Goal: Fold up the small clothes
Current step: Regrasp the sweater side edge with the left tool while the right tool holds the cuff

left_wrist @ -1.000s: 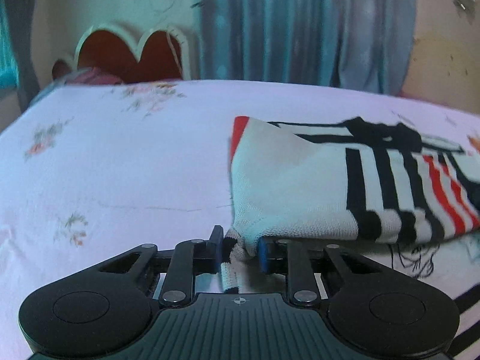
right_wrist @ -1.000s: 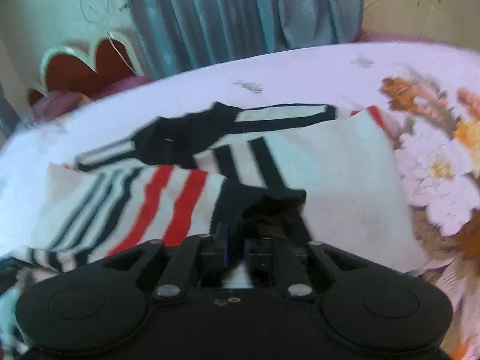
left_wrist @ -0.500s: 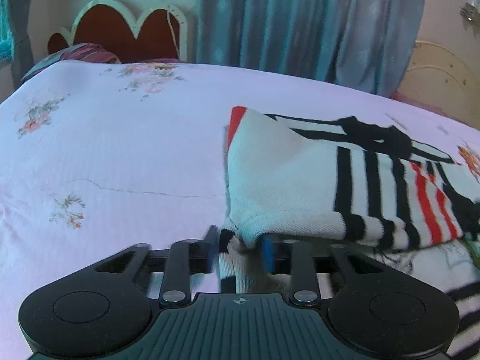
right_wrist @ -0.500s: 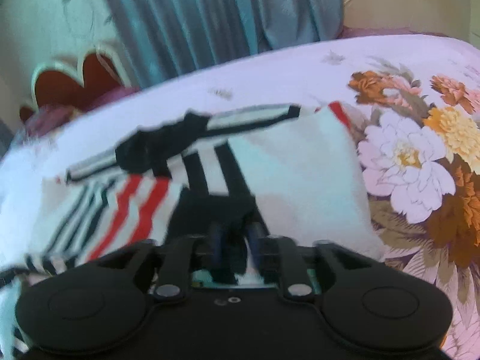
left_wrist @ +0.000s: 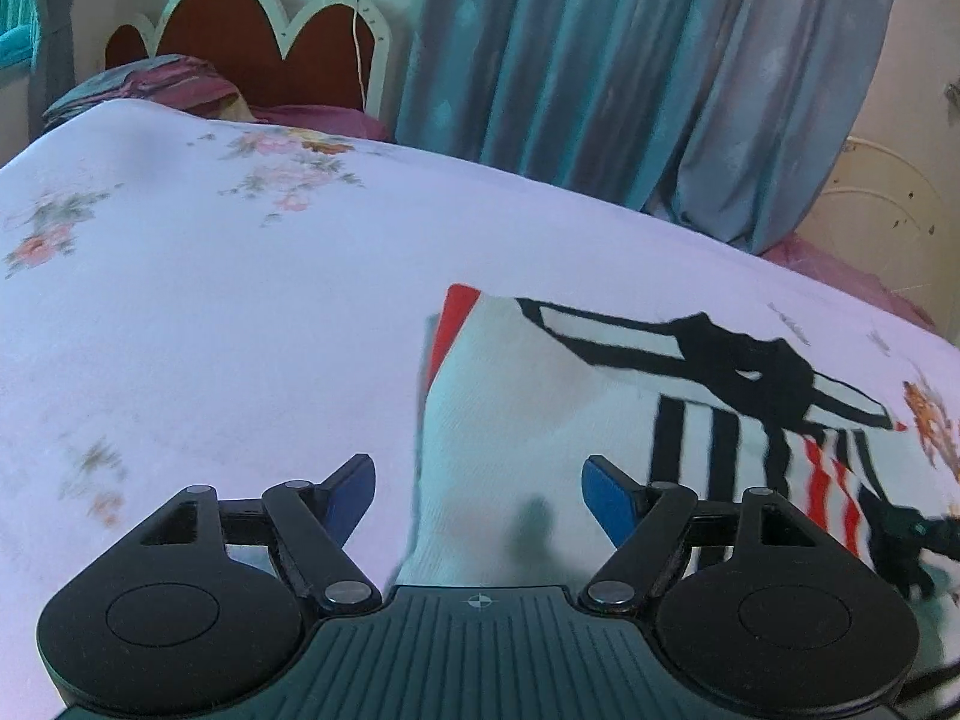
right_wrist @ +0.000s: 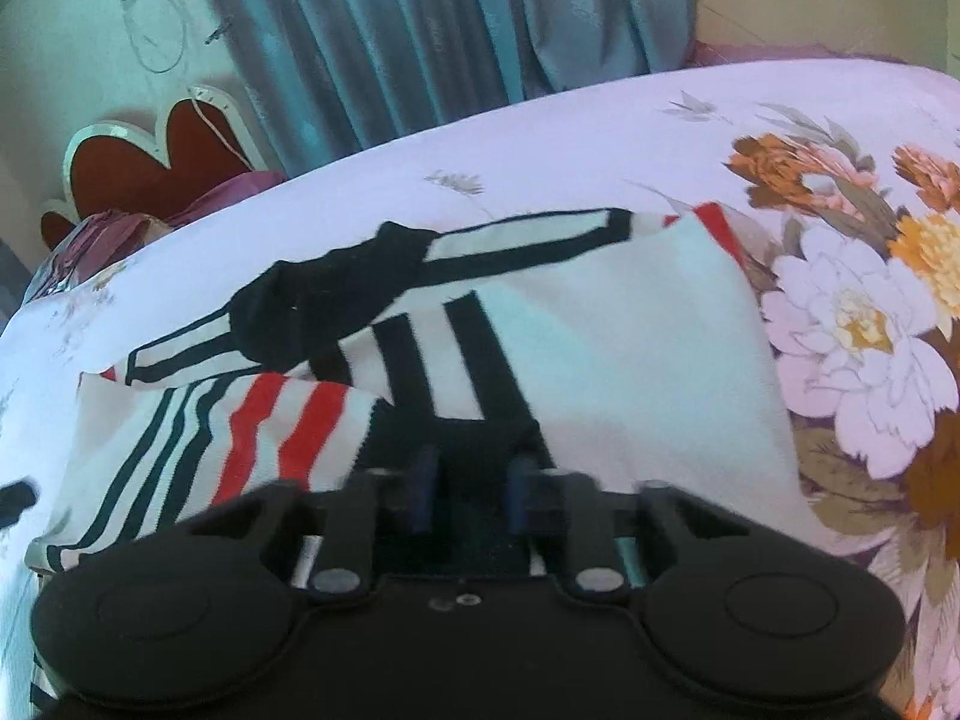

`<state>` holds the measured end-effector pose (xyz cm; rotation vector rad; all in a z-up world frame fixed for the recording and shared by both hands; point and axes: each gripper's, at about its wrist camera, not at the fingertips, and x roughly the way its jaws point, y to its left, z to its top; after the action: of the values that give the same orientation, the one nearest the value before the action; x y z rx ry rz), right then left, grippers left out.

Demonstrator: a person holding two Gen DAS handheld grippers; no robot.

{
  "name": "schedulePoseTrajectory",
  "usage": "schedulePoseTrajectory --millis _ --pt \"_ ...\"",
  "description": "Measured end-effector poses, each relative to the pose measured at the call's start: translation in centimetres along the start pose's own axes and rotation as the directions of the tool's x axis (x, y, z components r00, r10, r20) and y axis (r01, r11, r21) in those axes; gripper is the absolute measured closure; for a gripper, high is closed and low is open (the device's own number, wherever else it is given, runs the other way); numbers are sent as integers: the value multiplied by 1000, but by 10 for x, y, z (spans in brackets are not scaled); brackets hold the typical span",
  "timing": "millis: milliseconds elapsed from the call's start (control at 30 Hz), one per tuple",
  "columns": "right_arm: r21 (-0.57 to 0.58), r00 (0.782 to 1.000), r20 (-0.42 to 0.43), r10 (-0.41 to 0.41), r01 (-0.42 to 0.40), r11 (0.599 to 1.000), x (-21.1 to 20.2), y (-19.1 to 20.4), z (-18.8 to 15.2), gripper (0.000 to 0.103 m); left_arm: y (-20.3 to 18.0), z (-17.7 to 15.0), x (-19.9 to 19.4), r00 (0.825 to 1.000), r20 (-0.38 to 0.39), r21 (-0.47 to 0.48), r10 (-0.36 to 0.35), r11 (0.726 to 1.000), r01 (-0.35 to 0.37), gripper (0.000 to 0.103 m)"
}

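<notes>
A small white garment [left_wrist: 540, 420] with black and red stripes lies folded on the bed, its black-edged straps across the far side. My left gripper [left_wrist: 480, 492] hovers over the garment's white near-left corner. Its jaws are opening wide and the blue pads [left_wrist: 609, 498] touch no cloth. In the right wrist view the same garment [right_wrist: 630, 330] fills the middle. My right gripper [right_wrist: 471, 492] sits at the black hem [right_wrist: 456, 438]. Its jaws are closing with the dark cloth between the pads, which still stand a little apart.
The bedsheet [left_wrist: 210, 330] is pale with small flowers on the left and large orange and white blooms [right_wrist: 858, 324] on the right. A scalloped headboard [left_wrist: 270, 42] with pillows [left_wrist: 168, 84] and blue curtains [left_wrist: 630, 72] stand behind the bed.
The left gripper let go of the garment's white corner, spread its jaws wide and lifted back. The right gripper's pads stand wider apart than a second ago.
</notes>
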<state>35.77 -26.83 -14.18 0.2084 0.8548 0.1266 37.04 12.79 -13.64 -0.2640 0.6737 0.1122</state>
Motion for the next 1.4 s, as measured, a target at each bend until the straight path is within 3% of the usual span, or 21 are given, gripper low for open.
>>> schedulePoseTrajectory --millis 233,400,433,467,667,767,867,1067,1167,1400 --pt "-111 995 95 23 -12 994 -17 14 7 94 1 29 59 999 -27 -72 25 997 -26 28" --pt "-131 997 57 -55 62 989 0 6 8 94 8 37 84 999 -41 -138 -1 990 -5 68" --pt "-119 997 41 -64 68 991 4 2 7 94 7 37 86 999 -35 -126 18 992 -22 81" --pt "-113 997 37 -67 71 991 6 0 5 95 6 36 88 999 -25 -110 35 993 -38 85" --pt "-137 993 40 -113 117 984 7 -4 0 99 10 35 94 998 -1 -108 63 992 -63 87" --pt "-133 989 96 -115 128 983 -4 -1 4 87 4 40 85 996 14 -56 89 995 -89 87" --pt "-144 983 161 -90 113 983 -19 5 8 83 1 42 69 993 45 -40 106 994 -104 87" --pt "-203 991 132 4 23 979 -15 33 13 79 -12 41 45 996 51 -12 78 997 -77 87" --pt "-237 994 99 40 -16 971 -6 51 13 69 -24 34 34 998 42 10 46 999 -47 86" --pt "-285 996 40 75 -60 957 12 84 8 72 -55 9 25 1000 -10 73 -20 997 21 86"
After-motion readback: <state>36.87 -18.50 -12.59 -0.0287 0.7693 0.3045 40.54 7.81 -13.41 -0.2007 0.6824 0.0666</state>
